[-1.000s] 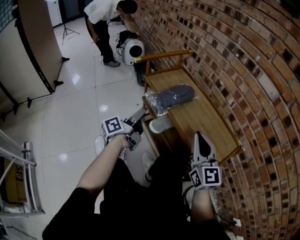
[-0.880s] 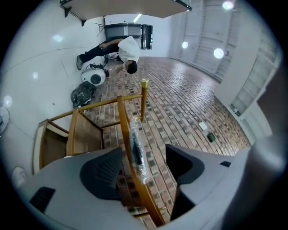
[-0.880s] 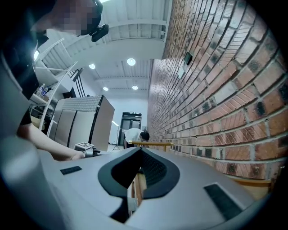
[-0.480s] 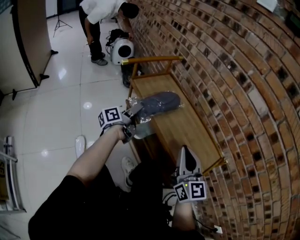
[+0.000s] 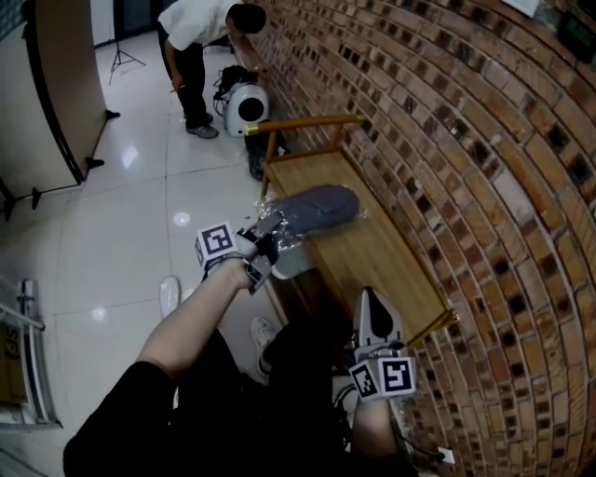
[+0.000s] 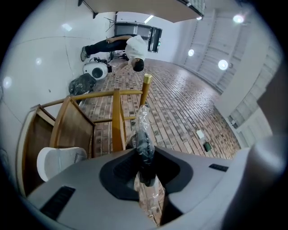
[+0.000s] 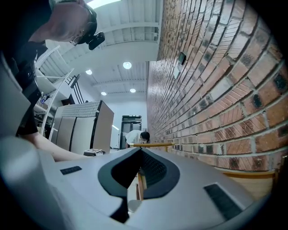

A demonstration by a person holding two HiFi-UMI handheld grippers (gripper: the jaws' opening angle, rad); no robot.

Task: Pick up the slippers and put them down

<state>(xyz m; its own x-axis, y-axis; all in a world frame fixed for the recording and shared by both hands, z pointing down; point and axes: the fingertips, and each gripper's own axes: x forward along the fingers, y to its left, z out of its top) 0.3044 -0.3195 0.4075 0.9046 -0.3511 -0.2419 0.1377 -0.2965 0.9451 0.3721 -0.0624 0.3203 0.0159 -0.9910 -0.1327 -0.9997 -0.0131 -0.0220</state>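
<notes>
Closing its jaws on the near end of the slippers [image 5: 317, 207], the left gripper [image 5: 269, 235] sits just left of centre in the head view. Its own view shows the pads pinching the dark slipper edge through its clear plastic wrap [image 6: 143, 117]. The slippers, a grey pair inside that wrap, lie on the upper-left end of the wooden bench [image 5: 377, 256], which runs diagonally along the brick wall [image 5: 466, 140]. The right gripper [image 5: 370, 300] hangs at the lower right of the frame, by the bench's near end. Its jaws are drawn together at the tips with nothing between them. At the top left a person [image 5: 200, 28] bends over beside the wall.
</notes>
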